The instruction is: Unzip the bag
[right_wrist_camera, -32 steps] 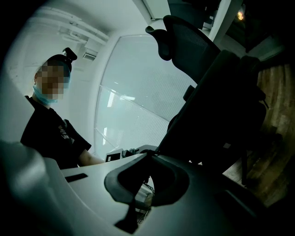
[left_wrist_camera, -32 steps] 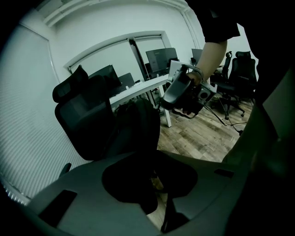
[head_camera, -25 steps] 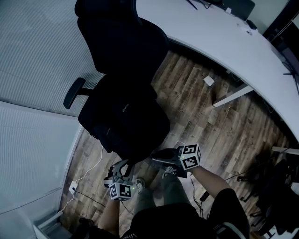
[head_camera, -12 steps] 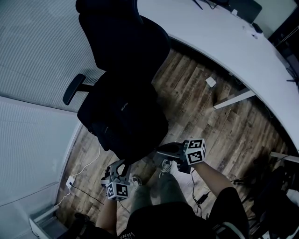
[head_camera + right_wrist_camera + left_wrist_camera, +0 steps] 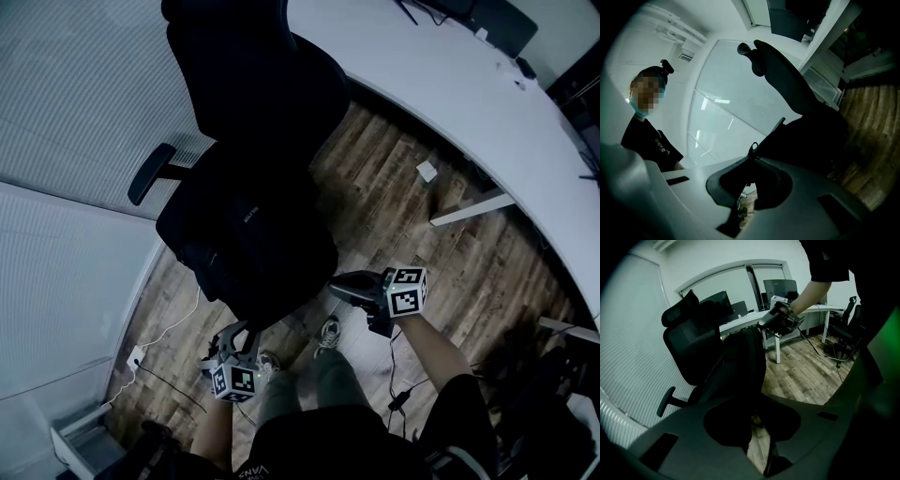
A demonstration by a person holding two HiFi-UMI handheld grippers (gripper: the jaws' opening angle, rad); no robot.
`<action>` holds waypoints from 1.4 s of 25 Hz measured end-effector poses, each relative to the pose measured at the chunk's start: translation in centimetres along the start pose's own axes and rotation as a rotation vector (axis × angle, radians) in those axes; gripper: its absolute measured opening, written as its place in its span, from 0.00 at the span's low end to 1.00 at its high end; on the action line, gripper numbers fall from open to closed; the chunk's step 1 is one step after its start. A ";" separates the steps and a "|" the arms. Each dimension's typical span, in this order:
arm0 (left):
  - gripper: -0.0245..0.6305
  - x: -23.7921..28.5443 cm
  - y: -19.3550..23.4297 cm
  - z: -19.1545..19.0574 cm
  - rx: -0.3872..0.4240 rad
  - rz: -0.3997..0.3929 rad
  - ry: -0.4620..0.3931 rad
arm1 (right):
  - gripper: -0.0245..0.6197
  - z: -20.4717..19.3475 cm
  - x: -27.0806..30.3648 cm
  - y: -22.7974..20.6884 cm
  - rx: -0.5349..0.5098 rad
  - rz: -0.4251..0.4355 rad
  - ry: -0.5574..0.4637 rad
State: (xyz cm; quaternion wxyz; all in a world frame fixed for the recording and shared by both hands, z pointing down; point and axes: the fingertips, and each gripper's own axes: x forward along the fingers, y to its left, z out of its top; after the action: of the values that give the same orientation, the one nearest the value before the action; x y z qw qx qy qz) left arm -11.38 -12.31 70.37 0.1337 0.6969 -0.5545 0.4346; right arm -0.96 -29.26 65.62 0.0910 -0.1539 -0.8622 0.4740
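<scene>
Two grippers are working on one black soft fabric bag. Nearest, the left gripper is standing partly closed, apparently pinching a fold of the bag's lower edge right at its tips. The right gripper is clamping fully shut on the small looped black zip pull at its tips, with the bag's body lying just beyond. Limp cloth like this is likely sagging and bunching rather than resisting. It is probably needing a firm anchor on fabric close to the zip line, since the thin pull is looking easy to lose. Behind, the tall black office chair is carrying the bag above the wood-plank floor.
</scene>
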 end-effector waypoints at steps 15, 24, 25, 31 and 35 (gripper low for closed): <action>0.18 0.5 0.5 -0.4 -0.118 -0.009 0.088 | 0.11 2.9 -0.7 -3.7 0.011 -0.078 0.008; 0.18 0.6 0.6 -0.4 -0.154 -0.030 0.116 | 0.11 3.3 -1.1 -5.3 0.032 -0.130 0.019; 0.18 0.7 0.6 -0.4 -0.156 -0.031 0.115 | 0.11 3.4 -1.1 -5.4 0.034 -0.138 0.016; 0.19 0.5 0.5 -0.5 -0.171 -0.041 0.123 | 0.11 3.3 -1.1 -5.2 0.063 -0.131 -0.022; 0.19 0.4 0.4 -0.6 -0.181 -0.053 0.126 | 0.11 2.9 -0.9 -4.6 0.008 -0.163 -0.016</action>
State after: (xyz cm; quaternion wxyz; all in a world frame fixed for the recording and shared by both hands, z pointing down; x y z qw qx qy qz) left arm -12.00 -12.32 70.96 0.2423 0.6677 -0.5633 0.4221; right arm -1.84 -34.23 67.96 0.1230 -0.0789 -0.8707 0.4696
